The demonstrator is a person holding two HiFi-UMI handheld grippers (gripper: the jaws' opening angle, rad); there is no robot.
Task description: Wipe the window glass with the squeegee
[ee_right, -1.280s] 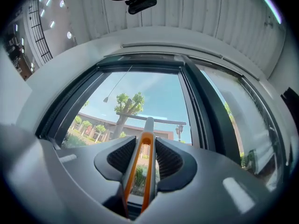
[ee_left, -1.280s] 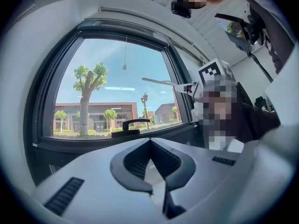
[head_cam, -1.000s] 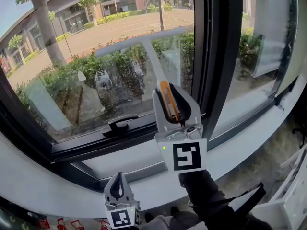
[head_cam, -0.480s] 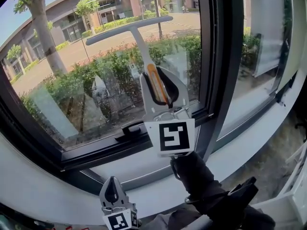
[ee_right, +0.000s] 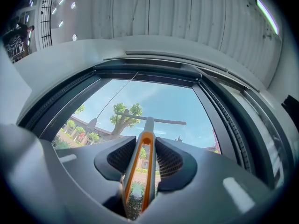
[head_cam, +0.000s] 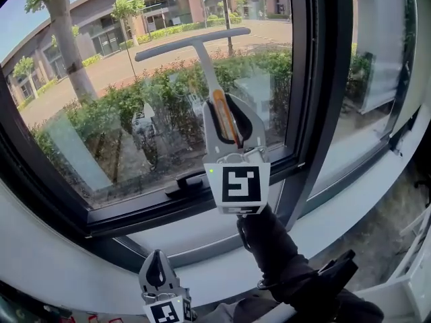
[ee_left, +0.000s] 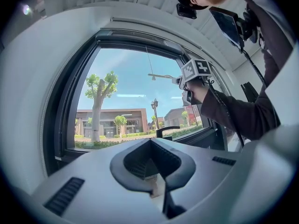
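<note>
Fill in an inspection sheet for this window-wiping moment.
Surface: glass, with the squeegee blade up near its top.
Job's things: squeegee, orange-edged handle in the right tongs.
Clutter: nothing seen.
Grippers: right tongs shut on the squeegee; left tongs shut, empty, low by the sill.
Cables: what looks like a thin dark lead along the right sleeve.
Surroundings: dark frame, latch; tree, hedge, buildings outside.

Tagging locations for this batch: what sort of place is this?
Likely indoors at a low-floor window facing a street: dark-framed window glass above a white sill, a tree and shrubs outside, and the right gripper holding a squeegee.
</note>
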